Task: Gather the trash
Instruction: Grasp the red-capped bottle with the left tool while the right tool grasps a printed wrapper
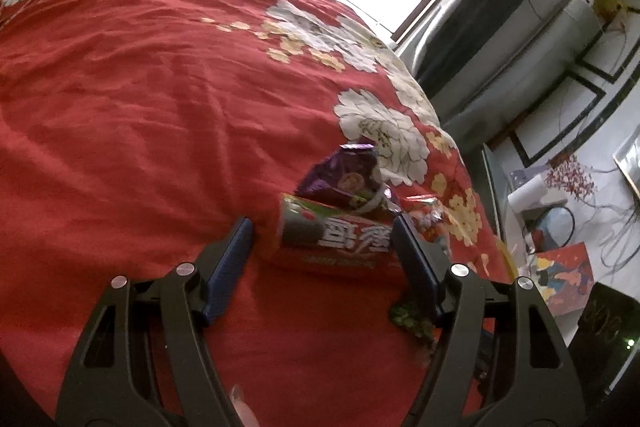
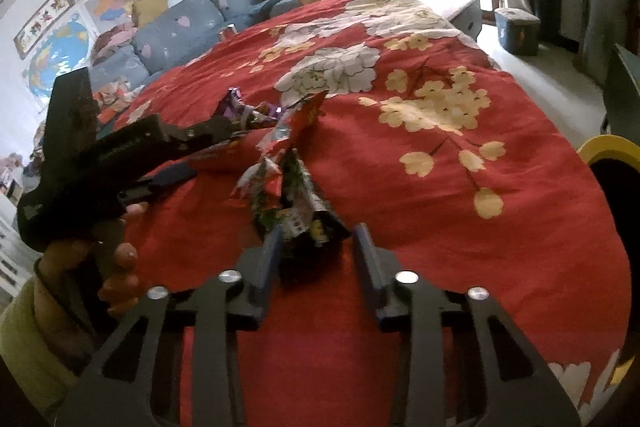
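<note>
Several snack wrappers lie on a red flowered bedspread (image 1: 140, 87). In the left wrist view my left gripper (image 1: 322, 233) is open, its blue fingers either side of a red wrapper with white characters (image 1: 336, 239). A purple wrapper (image 1: 344, 179) lies just beyond it. In the right wrist view my right gripper (image 2: 316, 241) is open around the near end of a crumpled dark, multicoloured wrapper (image 2: 296, 203). The left gripper shows there too (image 2: 208, 135), held by a hand at the left, over the red and purple wrappers (image 2: 240, 111).
A yellow-rimmed black bin (image 2: 612, 163) stands at the bed's right edge. Blue cushions (image 2: 176, 27) and a window lie beyond the bed. A cluttered floor with bags and cables (image 1: 560, 227) is to the right of the bed.
</note>
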